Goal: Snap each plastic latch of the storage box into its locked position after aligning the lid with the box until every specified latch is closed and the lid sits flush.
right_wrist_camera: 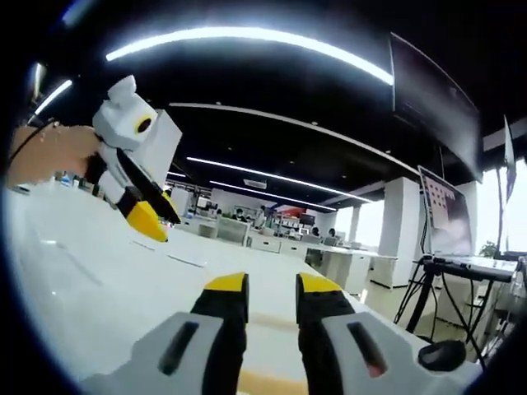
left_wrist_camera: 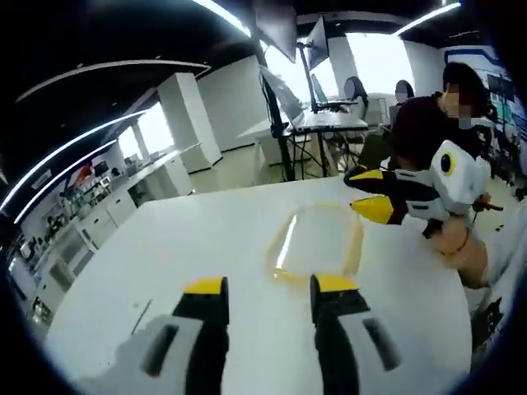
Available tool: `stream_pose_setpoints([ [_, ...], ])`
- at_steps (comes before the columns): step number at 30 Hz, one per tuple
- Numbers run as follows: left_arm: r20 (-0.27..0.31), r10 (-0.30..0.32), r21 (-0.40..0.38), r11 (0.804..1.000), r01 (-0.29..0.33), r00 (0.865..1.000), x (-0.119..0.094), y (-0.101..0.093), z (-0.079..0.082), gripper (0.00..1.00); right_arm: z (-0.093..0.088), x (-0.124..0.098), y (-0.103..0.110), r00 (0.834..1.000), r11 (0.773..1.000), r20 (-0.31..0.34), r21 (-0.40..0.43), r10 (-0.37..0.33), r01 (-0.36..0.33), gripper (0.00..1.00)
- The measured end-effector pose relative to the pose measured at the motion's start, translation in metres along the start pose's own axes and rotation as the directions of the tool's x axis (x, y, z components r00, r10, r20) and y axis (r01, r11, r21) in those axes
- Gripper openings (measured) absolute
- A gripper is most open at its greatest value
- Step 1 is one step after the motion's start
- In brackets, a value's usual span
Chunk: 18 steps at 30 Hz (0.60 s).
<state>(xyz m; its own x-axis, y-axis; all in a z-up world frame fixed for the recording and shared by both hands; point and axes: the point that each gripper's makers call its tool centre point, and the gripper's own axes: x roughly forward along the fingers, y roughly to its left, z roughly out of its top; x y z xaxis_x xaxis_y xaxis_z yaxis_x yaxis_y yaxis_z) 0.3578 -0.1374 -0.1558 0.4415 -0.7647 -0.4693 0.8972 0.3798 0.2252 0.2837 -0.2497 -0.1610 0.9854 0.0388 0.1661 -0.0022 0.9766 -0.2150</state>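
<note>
Clear plastic lid (left_wrist_camera: 317,243), one, on white table (left_wrist_camera: 165,247).

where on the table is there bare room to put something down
Bare white table lies left of the clear box, out to the far edge. More lies between the box and the left tongs. It is crowded right of the box, where the right tongs hover.

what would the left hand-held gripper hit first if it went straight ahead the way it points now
Probably the clear yellow-tinted plastic lid lying flat on the white table. It sits just ahead of the left hand-held gripper, slightly toward its right jaw. Depth is unclear, so the open jaws might skim the tabletop first.
</note>
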Motion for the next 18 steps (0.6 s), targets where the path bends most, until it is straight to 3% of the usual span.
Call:
stream_pose_setpoints([
  [9, -0.091, -0.032, -0.078, 0.997, 0.025, 0.995, 0.045, -0.007, -0.003, 0.38, -0.002, 0.0, 0.0, 1.0, 1.0, -0.011, -0.013, -0.004, 0.004, 0.2],
  [16, -0.198, -0.067, -0.12, 0.992, 0.043, 0.978, 0.07, -0.027, -0.02, 0.34, -0.003, -0.002, -0.005, 0.999, 1.0, -0.019, -0.006, -0.03, 0.03, 0.2],
  [18, -0.235, -0.09, -0.171, 0.984, 0.05, 0.968, 0.079, -0.034, -0.026, 0.32, -0.002, -0.002, -0.006, 0.999, 0.999, -0.019, -0.009, -0.035, 0.034, 0.2],
])
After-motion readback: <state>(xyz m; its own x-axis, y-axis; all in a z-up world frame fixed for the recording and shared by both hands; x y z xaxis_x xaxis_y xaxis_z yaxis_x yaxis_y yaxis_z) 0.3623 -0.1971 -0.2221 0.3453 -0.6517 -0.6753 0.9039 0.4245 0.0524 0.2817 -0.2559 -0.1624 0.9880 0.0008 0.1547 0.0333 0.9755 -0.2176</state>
